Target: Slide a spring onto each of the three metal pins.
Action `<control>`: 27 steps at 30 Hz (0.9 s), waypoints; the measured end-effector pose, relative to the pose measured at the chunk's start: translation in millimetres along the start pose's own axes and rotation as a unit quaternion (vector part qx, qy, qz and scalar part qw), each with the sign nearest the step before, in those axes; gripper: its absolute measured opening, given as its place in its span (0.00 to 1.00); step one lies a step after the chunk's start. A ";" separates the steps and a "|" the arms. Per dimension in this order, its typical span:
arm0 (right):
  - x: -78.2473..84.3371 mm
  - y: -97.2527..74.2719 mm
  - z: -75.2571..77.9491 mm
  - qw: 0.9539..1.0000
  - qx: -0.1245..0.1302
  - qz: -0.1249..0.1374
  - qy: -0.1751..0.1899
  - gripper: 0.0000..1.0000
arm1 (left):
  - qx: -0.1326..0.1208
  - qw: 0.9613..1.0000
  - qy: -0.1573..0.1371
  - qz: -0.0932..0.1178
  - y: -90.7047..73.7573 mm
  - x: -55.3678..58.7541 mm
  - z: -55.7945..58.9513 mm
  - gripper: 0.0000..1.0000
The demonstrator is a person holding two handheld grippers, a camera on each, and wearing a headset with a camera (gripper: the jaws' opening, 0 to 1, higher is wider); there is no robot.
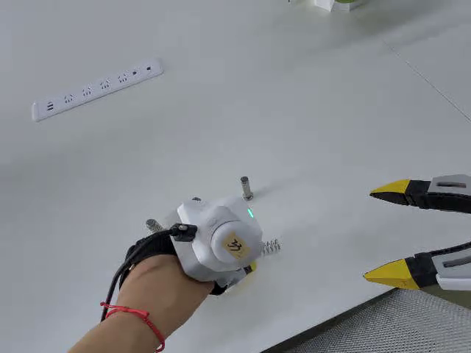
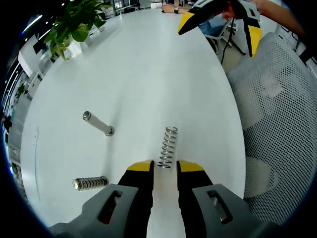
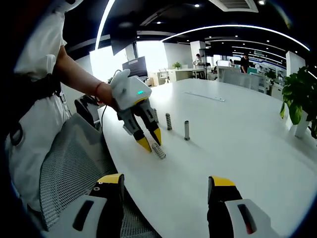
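Note:
A loose spring (image 1: pixel 271 248) (image 2: pixel 168 147) (image 3: pixel 158 150) lies flat on the white table. My left gripper (image 1: pixel 253 263) (image 2: pixel 166 167) (image 3: pixel 151 140) is down at the table, open by a narrow gap, its yellow tips on either side of the spring's near end. A bare metal pin (image 1: pixel 246 188) (image 2: pixel 97 124) (image 3: pixel 186 130) stands upright just beyond. Another pin wearing a spring (image 1: pixel 154 226) (image 2: pixel 90 183) (image 3: pixel 168 121) stands to the left. My right gripper (image 1: pixel 383 233) (image 3: pixel 166 181) hovers wide open and empty by the table's front edge, well right of the spring.
A white power strip (image 1: pixel 96 88) lies at the far left of the table (image 1: pixel 294 110). A grey mesh chair (image 1: pixel 383 323) (image 2: pixel 277 124) sits beyond the front edge. A potted plant (image 2: pixel 74 29) stands at the far end.

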State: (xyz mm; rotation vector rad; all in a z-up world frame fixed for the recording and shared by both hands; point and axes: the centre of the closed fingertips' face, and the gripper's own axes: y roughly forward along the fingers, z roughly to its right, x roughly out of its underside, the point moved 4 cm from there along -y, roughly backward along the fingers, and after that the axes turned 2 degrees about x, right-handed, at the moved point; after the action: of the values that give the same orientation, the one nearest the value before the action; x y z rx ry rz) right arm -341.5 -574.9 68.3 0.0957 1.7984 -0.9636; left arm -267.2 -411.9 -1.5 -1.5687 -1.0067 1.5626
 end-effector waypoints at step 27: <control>2.3 -1.9 -0.7 1.000 -0.006 -0.001 0.001 0.76 | 0.012 1.000 -0.013 0.017 -3.9 -2.8 0.7 0.07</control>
State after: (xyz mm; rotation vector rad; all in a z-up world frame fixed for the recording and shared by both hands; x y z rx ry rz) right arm -344.0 -576.5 67.6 0.0867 1.8071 -0.9541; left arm -268.0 -412.6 3.3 -1.5616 -0.9764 1.6161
